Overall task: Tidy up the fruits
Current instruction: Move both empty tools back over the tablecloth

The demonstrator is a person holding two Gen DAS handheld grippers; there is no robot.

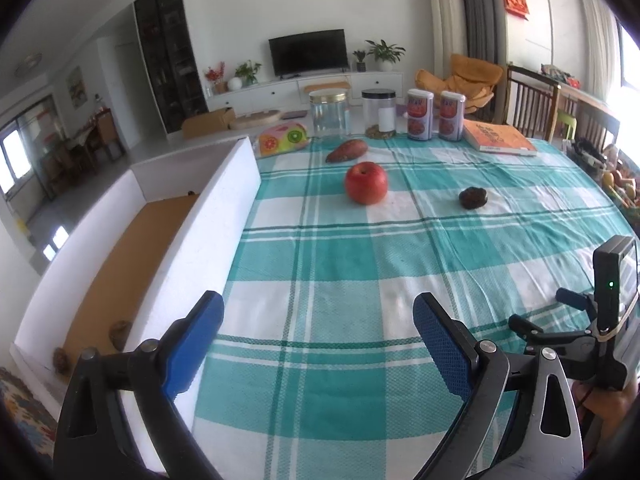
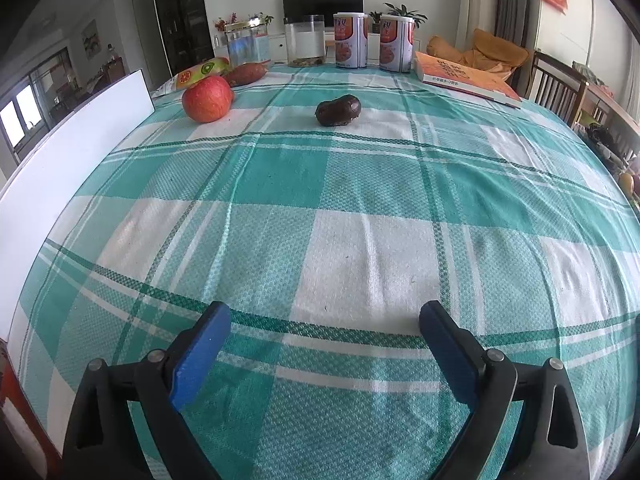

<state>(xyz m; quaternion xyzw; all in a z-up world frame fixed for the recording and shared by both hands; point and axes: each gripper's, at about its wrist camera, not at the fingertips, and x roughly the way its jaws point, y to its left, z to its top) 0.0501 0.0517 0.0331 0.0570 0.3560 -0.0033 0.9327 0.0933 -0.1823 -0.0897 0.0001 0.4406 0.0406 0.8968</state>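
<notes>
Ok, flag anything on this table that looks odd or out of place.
The sweet potato lies among the fruit behind the apple, though it is no fruit. The dark wrinkled lump right of the apple looks shrivelled; I cannot tell what it is. Nothing is spilled.

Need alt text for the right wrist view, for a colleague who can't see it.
The open right gripper hovers empty over a teal checked tablecloth. Ahead lie a red apple, a dark fruit and a sweet potato, with jars and cans behind.
</notes>
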